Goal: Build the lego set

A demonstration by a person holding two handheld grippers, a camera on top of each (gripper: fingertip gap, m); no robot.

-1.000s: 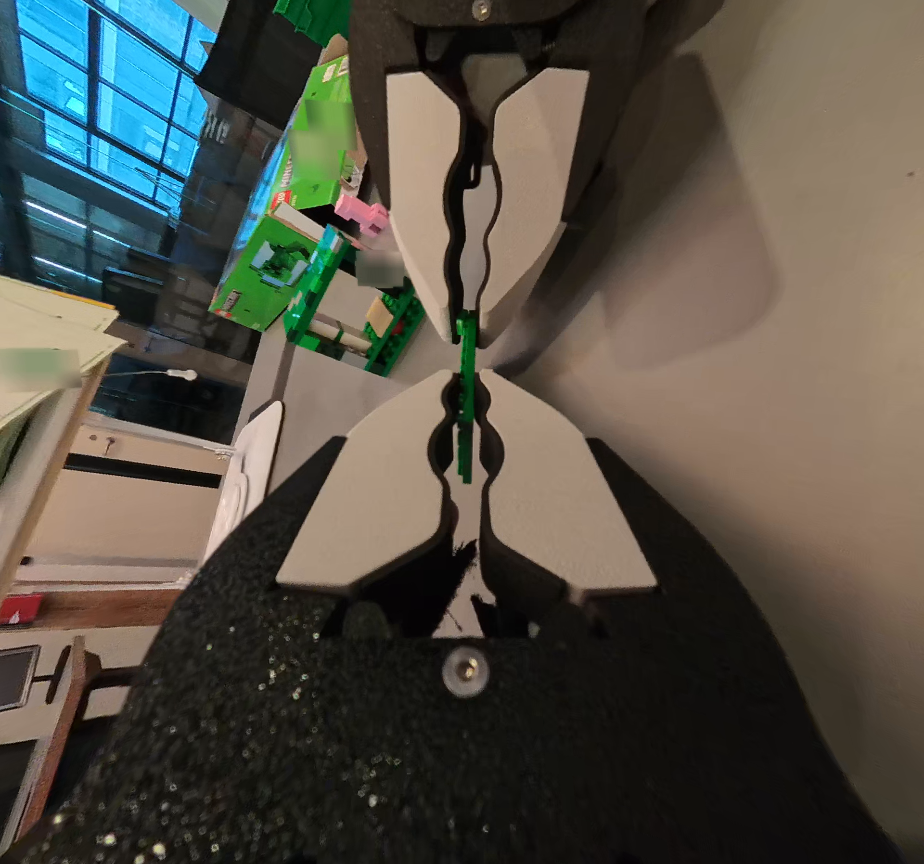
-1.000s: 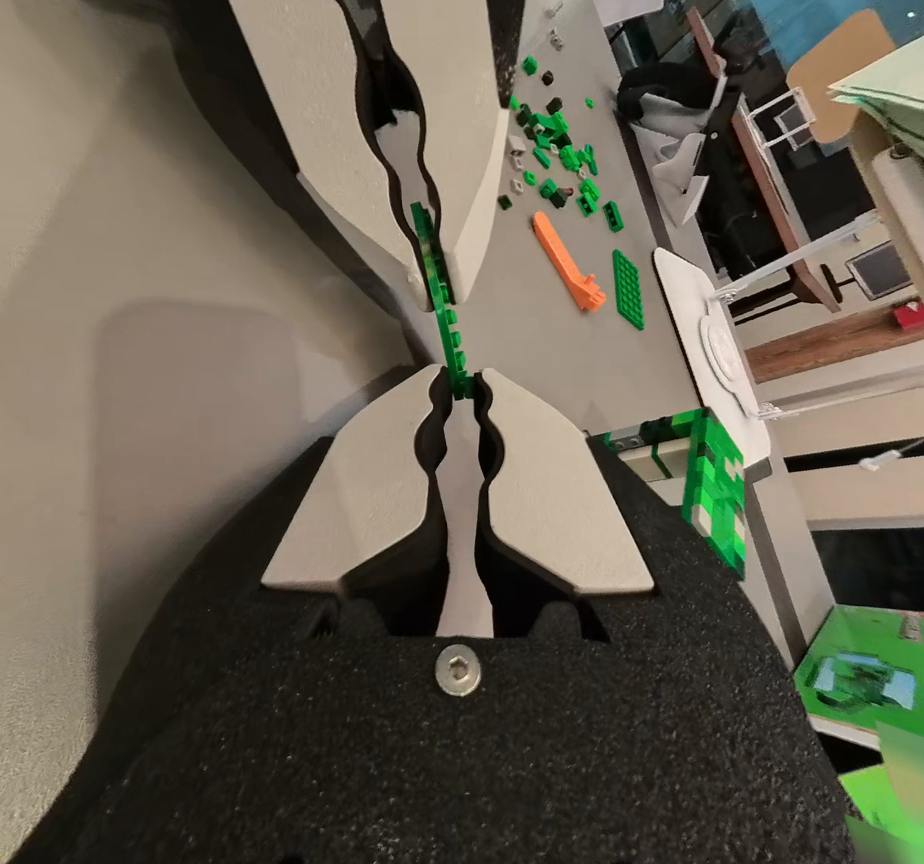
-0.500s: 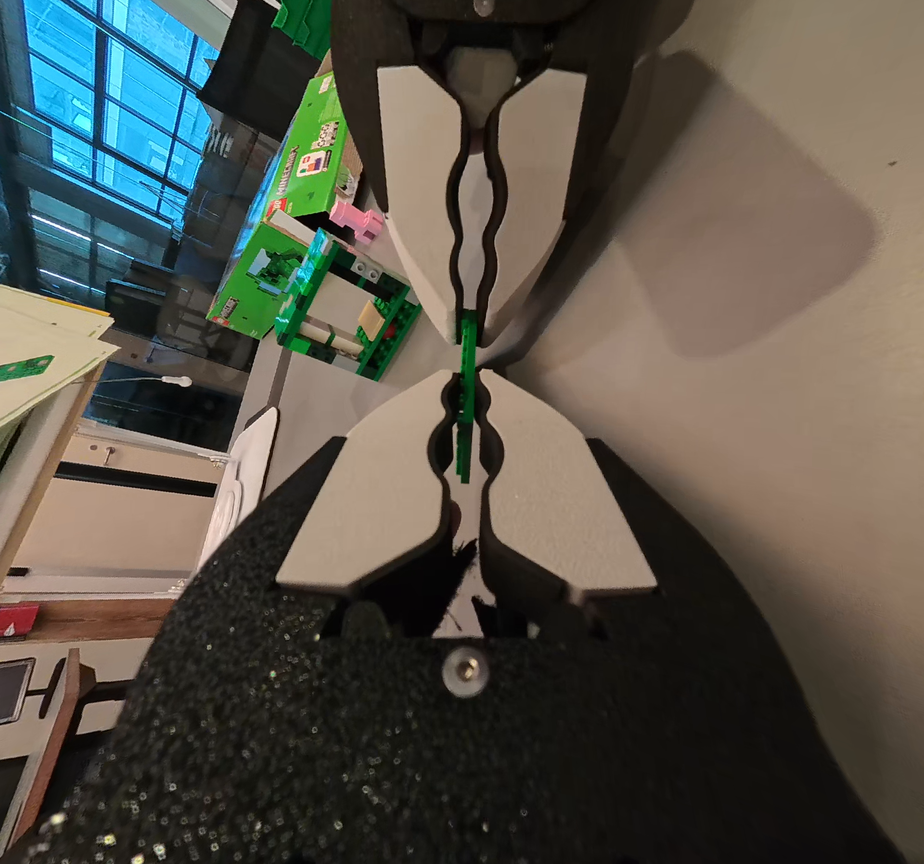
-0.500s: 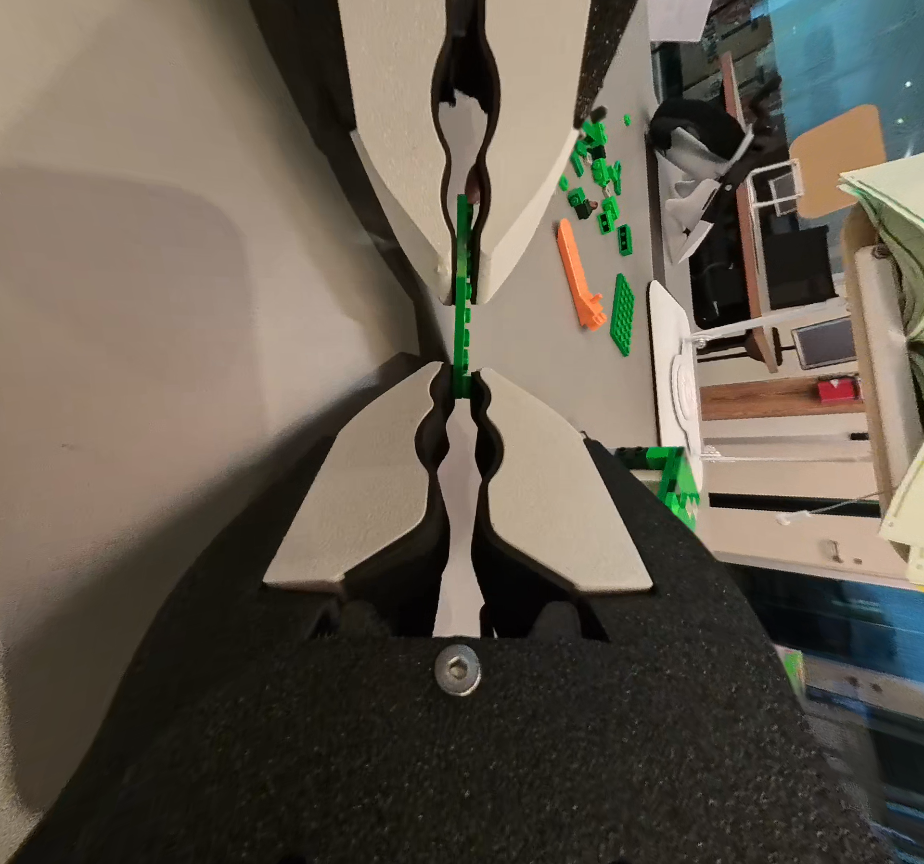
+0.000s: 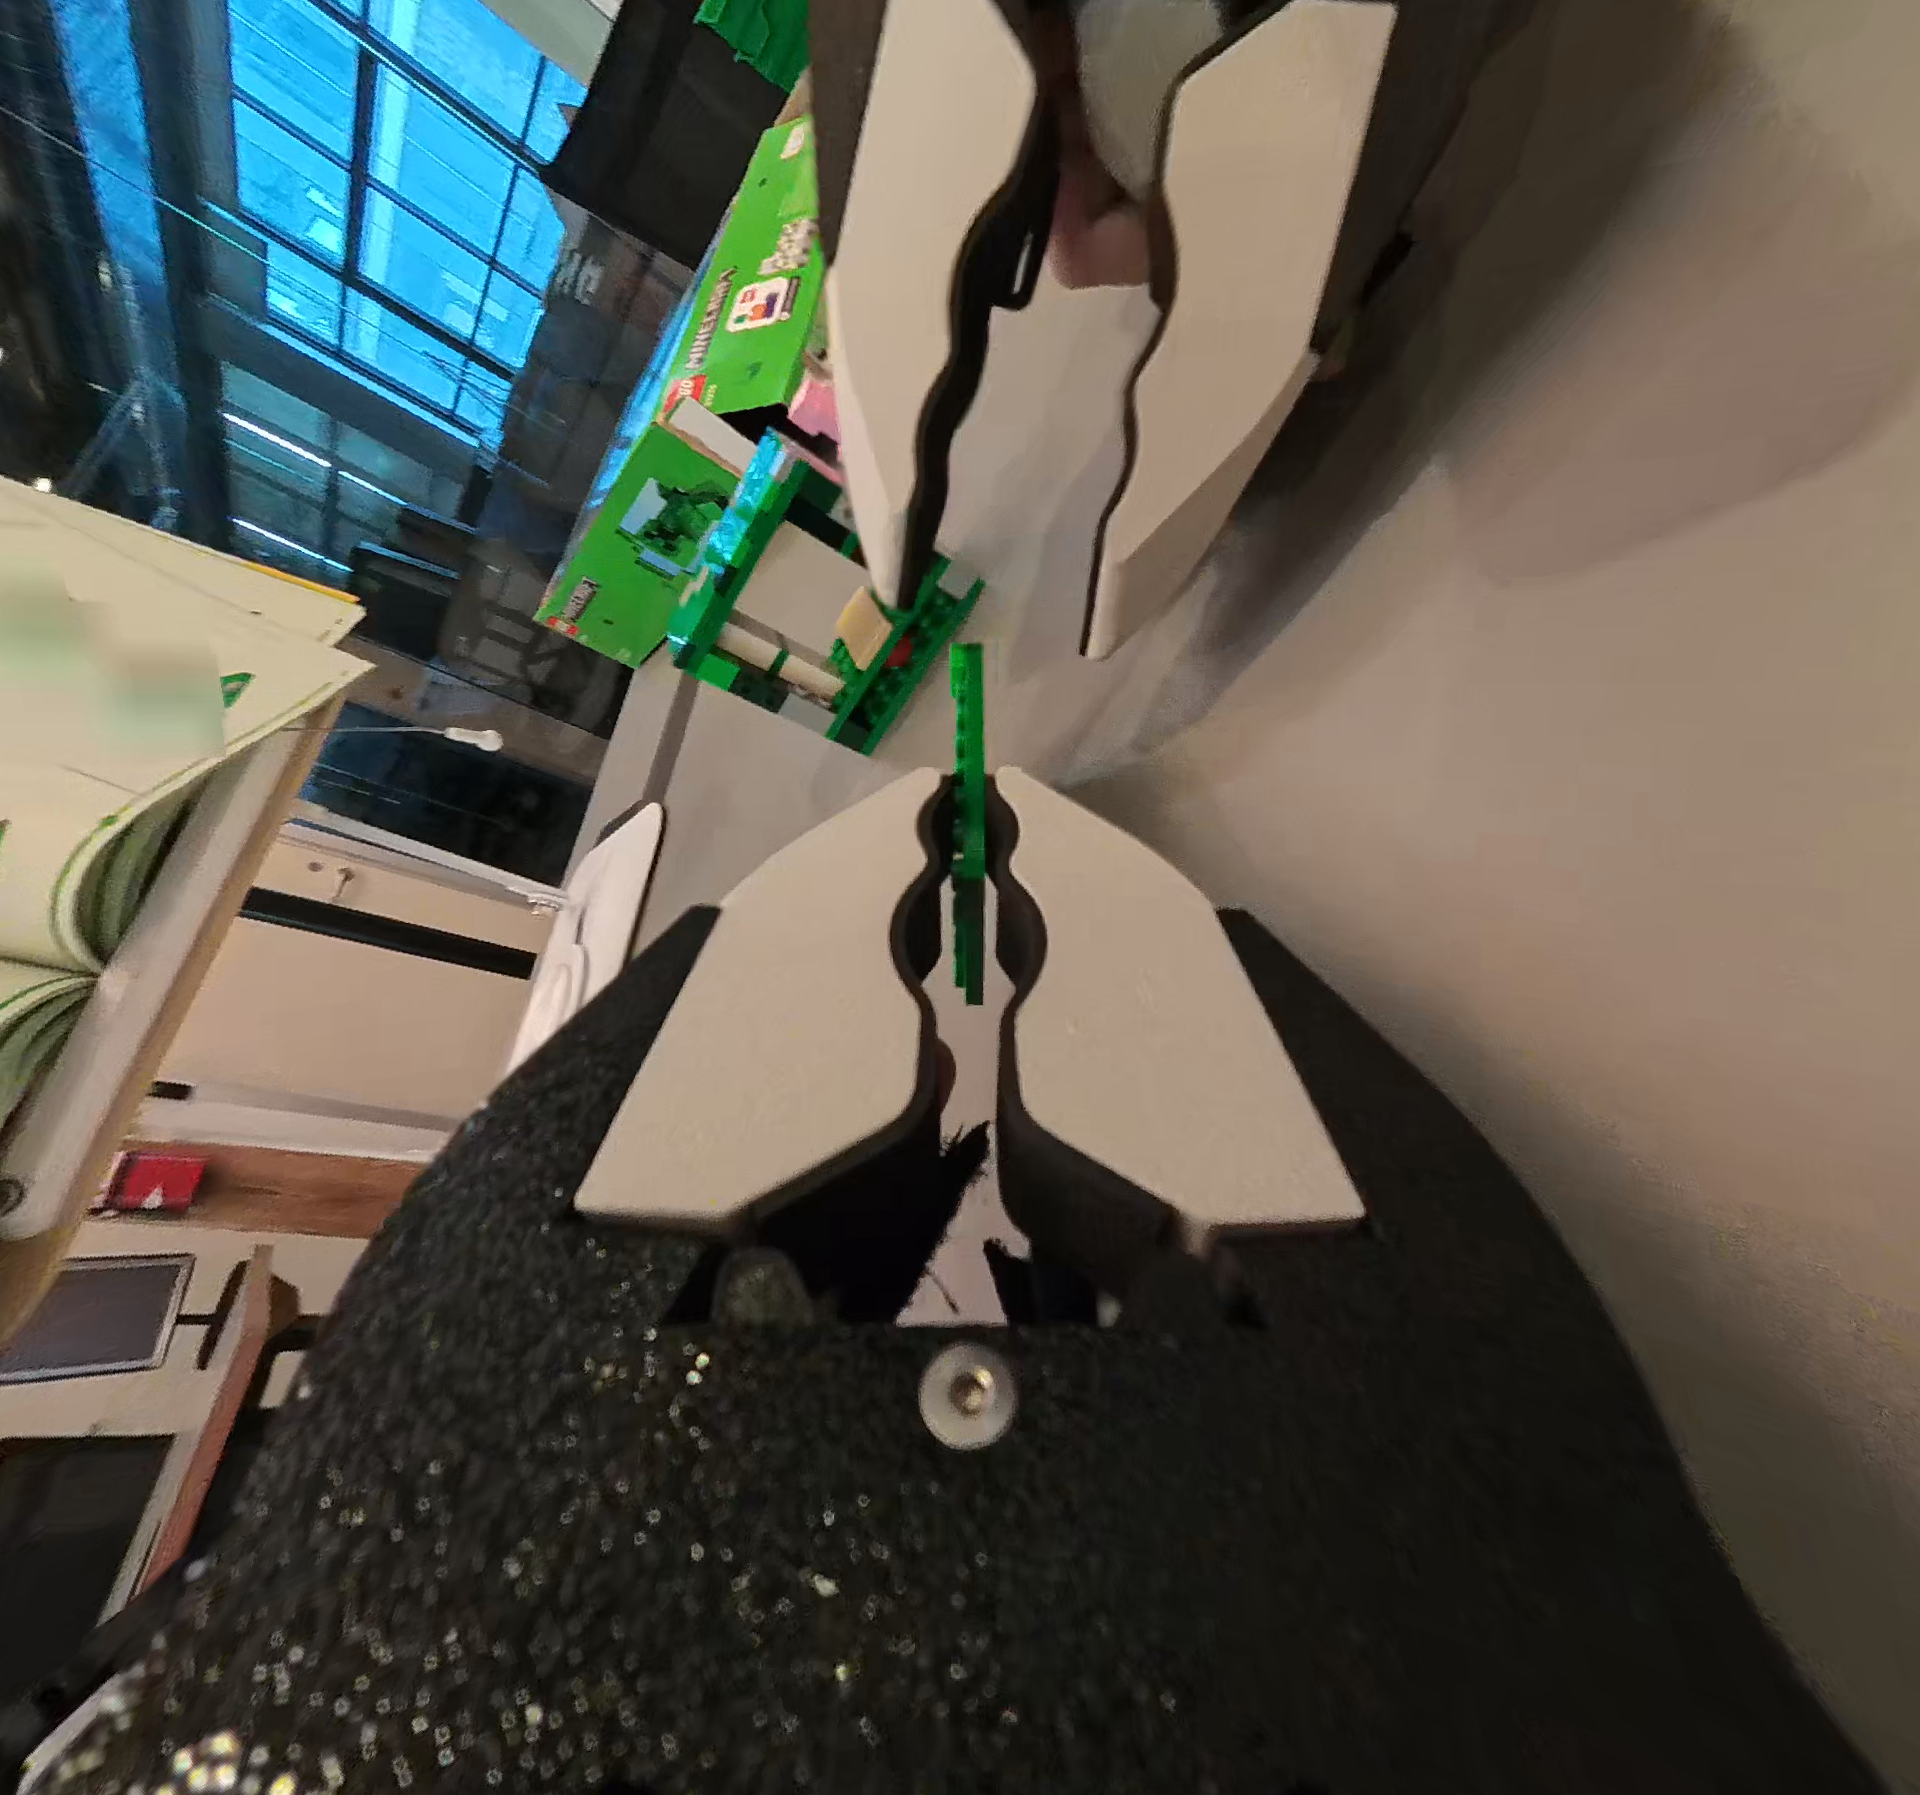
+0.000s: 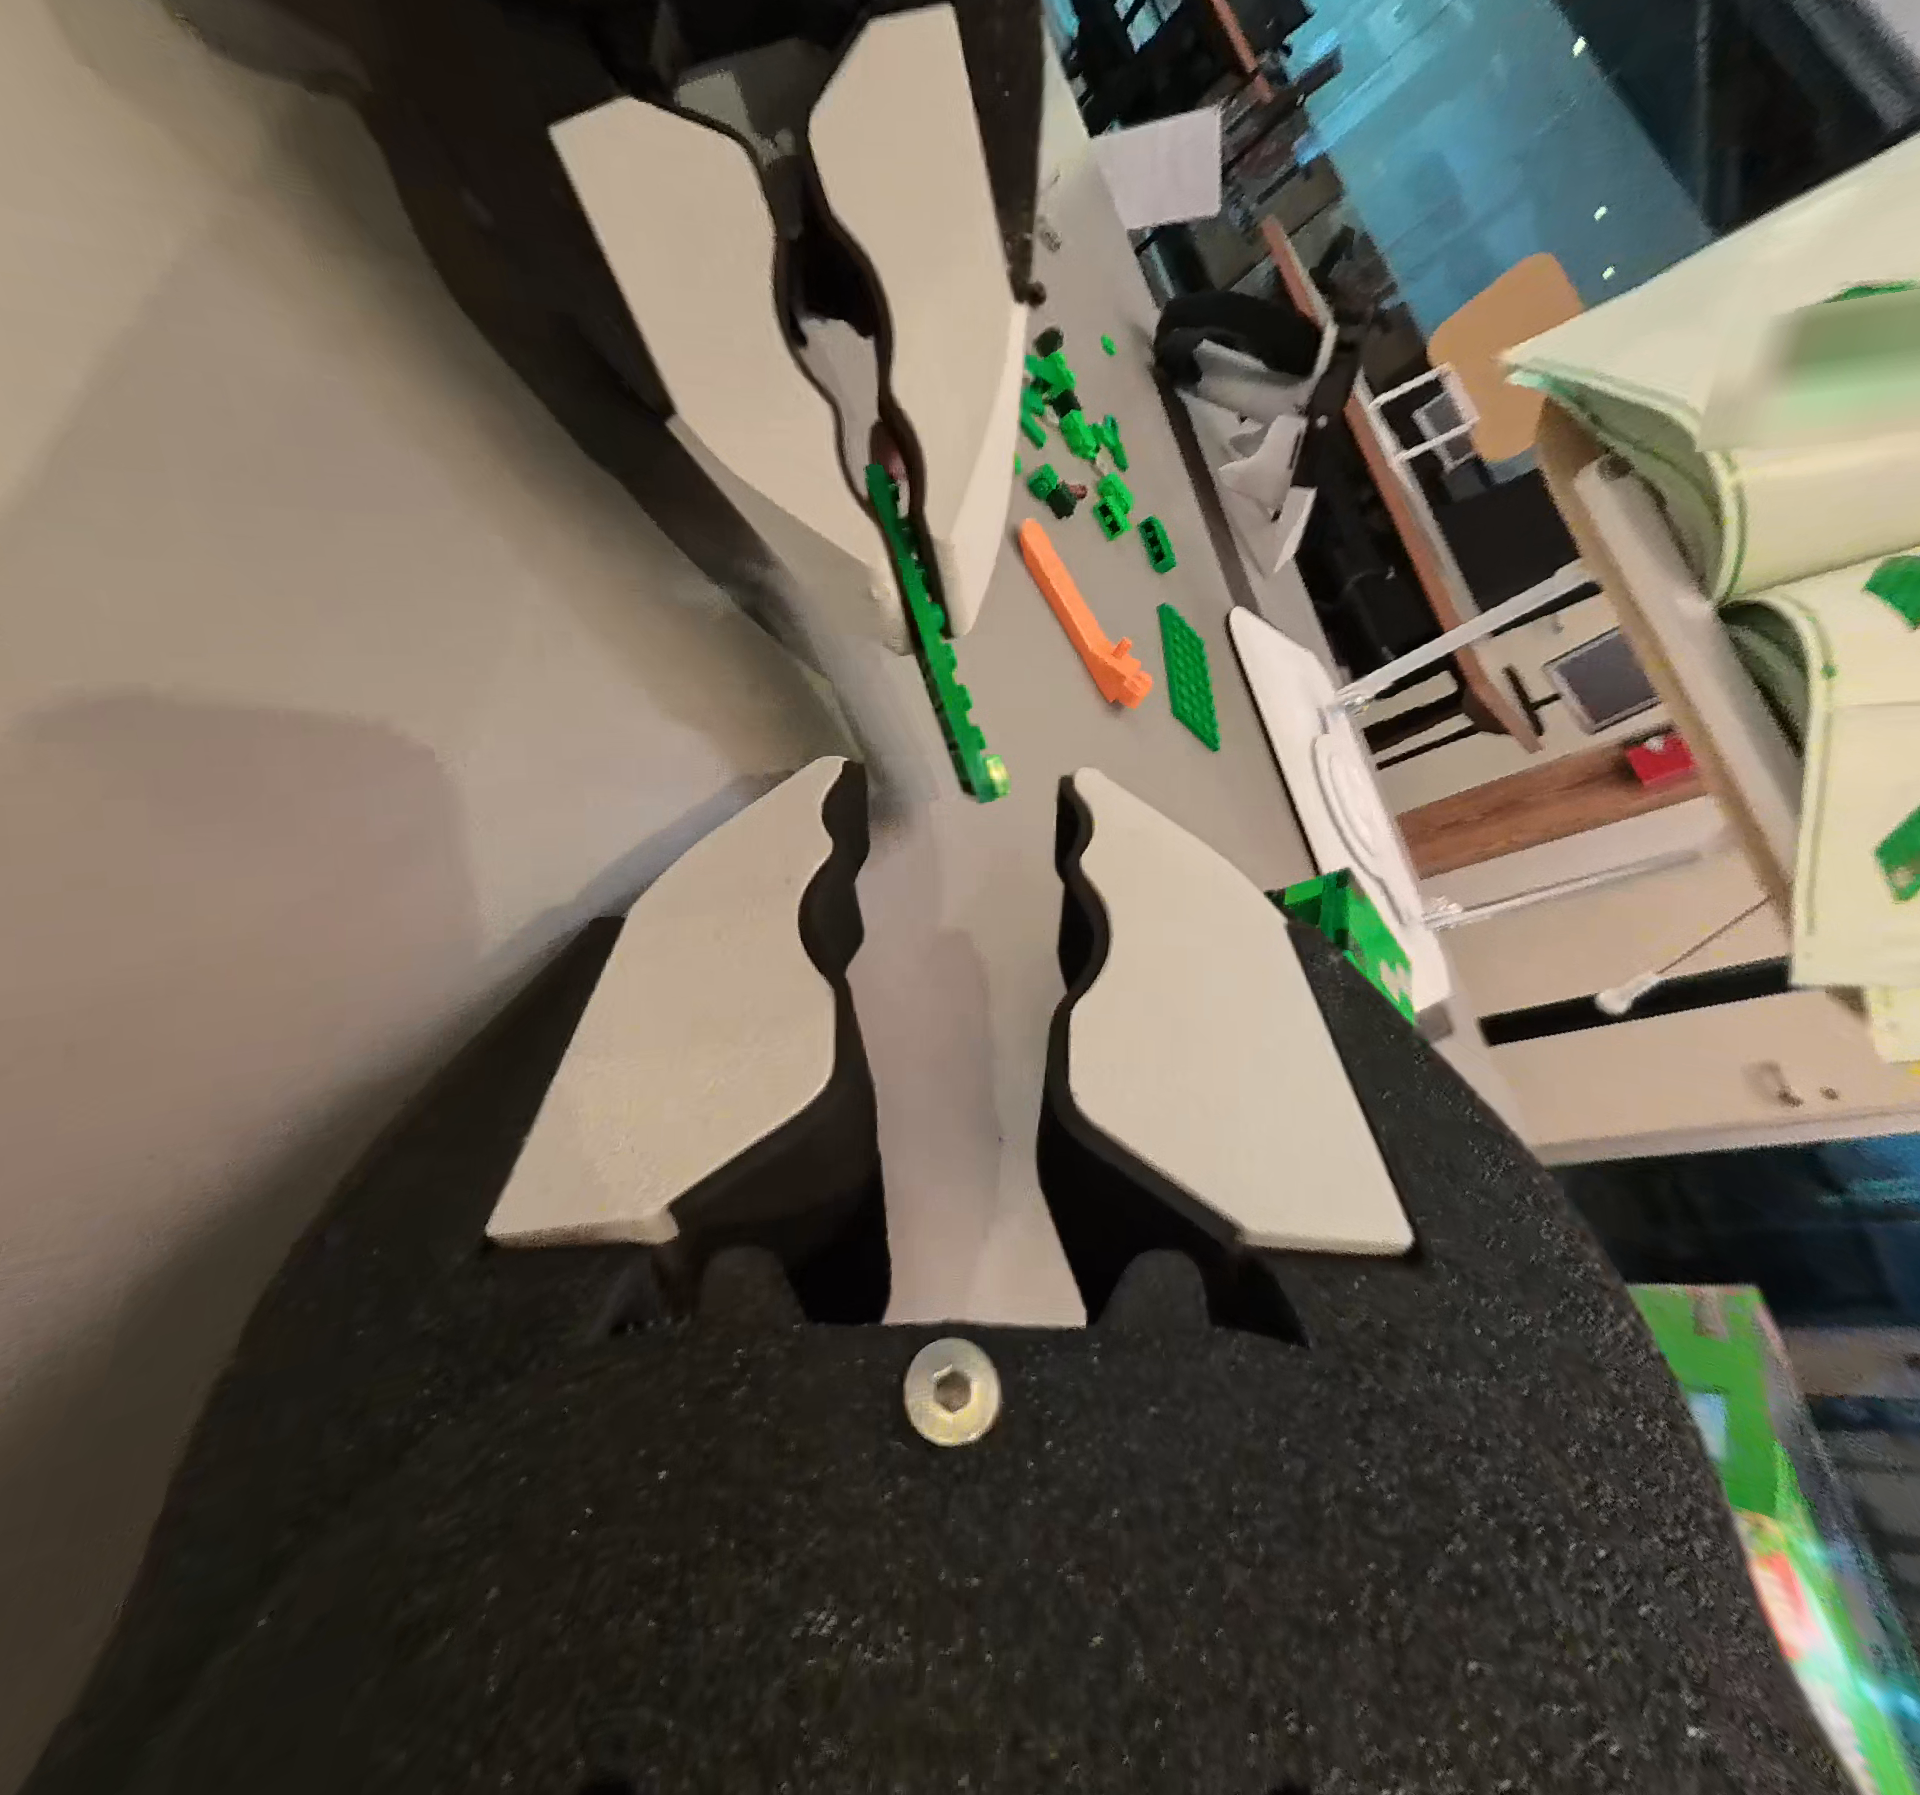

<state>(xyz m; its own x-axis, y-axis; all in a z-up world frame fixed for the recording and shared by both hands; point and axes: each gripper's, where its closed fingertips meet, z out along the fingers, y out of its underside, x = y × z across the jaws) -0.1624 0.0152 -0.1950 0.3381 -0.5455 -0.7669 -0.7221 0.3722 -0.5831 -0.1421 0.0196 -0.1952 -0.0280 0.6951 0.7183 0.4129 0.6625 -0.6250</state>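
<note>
A long thin green Lego plate (image 5: 968, 727) is held edge-on above the grey table (image 5: 1558, 810). My left gripper (image 5: 966, 779) is shut on one end of it. My right gripper (image 5: 997, 618) faces it from the far side with its jaws spread apart, off the plate. In the right wrist view my right gripper (image 6: 956, 779) is open and empty. The plate's free end (image 6: 940, 675) hangs just beyond its fingertips. The left gripper (image 6: 925, 623) clamps the plate's far end.
A partly built green model (image 5: 821, 633) and a green set box (image 5: 644, 540) stand behind. An orange brick separator (image 6: 1081, 613), a flat green plate (image 6: 1190, 675) and several loose green pieces (image 6: 1081, 436) lie on the table. An open booklet (image 6: 1766, 457) sits on a stand. Left and right tips are no more than a few centimetres apart.
My right gripper has opened, let go of the green plate and drawn back a little. My left gripper still holds the plate.
</note>
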